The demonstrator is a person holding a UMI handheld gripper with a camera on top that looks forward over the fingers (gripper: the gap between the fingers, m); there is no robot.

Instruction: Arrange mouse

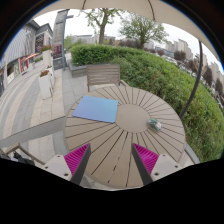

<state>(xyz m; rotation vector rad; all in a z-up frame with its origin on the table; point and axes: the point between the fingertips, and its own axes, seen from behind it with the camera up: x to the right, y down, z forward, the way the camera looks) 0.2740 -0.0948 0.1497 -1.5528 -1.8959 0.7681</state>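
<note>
Mouse (154, 124) sits near the round table's (120, 150) far-right edge, right of the blue mat (96, 108). My claw (111, 158) hangs open, empty, well short of it. I reckon a clumsy approach could knock it off that edge.

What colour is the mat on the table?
Light blue mat, seen in the gripper view, beyond the open fingers.

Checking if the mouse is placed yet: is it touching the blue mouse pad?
Apart. The gripper view shows bare table slats between the mouse and the blue mouse pad.
</note>
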